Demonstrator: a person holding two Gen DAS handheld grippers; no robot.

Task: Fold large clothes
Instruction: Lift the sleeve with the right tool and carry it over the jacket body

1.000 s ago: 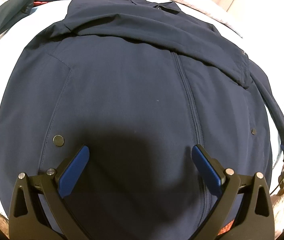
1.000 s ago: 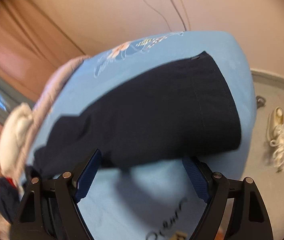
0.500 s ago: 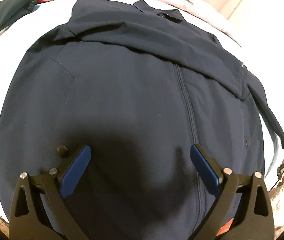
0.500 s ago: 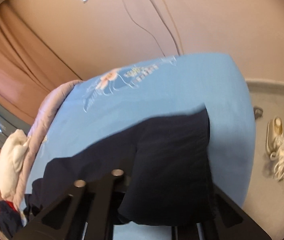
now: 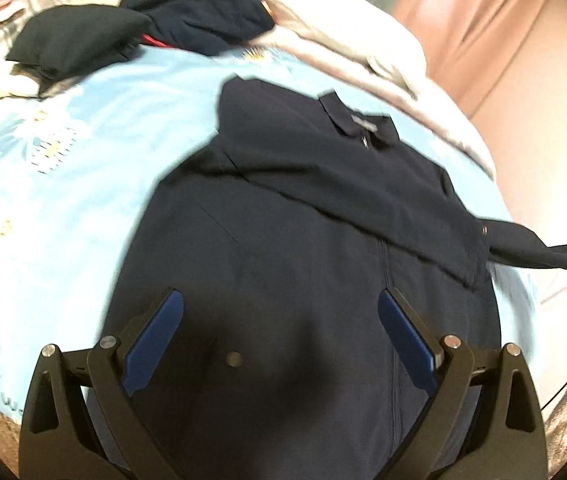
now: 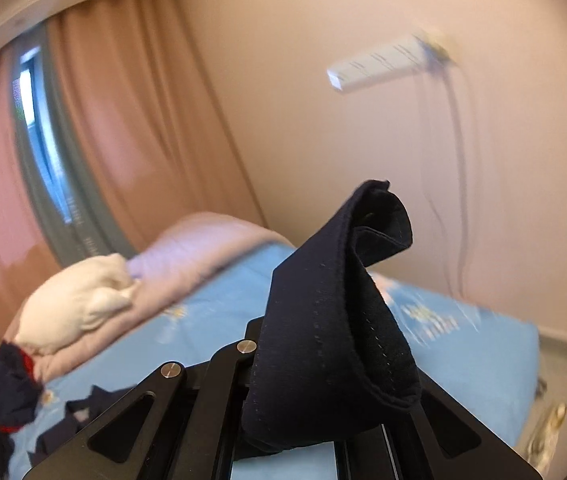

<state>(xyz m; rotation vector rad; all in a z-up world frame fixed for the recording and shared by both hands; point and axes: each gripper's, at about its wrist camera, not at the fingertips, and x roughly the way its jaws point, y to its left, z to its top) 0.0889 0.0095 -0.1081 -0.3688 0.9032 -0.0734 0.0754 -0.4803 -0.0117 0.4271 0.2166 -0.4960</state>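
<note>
Sleeve cuff lifted off bed, now pinched by right claw; left claw spread above jacket. Soft, limp; best taken by hems.

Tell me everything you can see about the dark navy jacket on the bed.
The dark navy zip-front jacket lies front-up on the light blue printed bedsheet, collar at the far end. It looks like smooth woven fabric, with a centre zipper and metal snaps. One sleeve is folded across the chest. The other sleeve's cuff is lifted, clamped in the right gripper. The open left gripper hovers above.
</note>
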